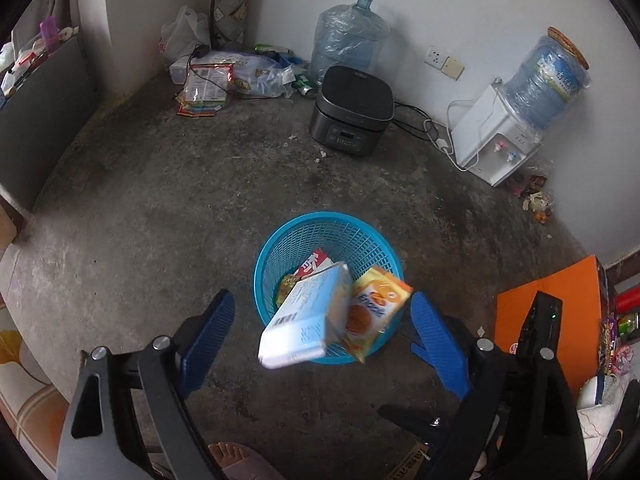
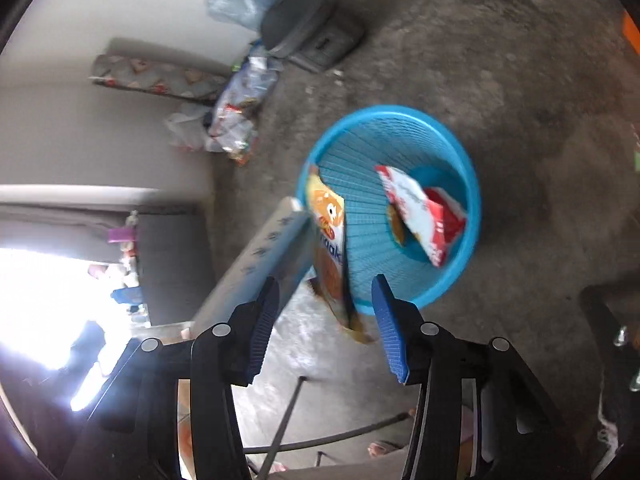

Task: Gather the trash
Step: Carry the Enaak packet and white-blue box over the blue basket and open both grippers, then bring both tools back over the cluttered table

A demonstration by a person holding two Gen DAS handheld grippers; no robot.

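Very little here can be read. Just ahead of your left hand-held gripper, the orange and yellow plastic biscuit packet over the rim of the blue plastic mesh basket carries blue lettering, too blurred to spell out; from your right hand-held gripper the same packet shows a few blue letters, also unclear. The white and pale blue cardboard carton beside it bears lines of small print and a barcode, none legible. In the basket, the red and white plastic wrapper shows part of a large red character, cut off.
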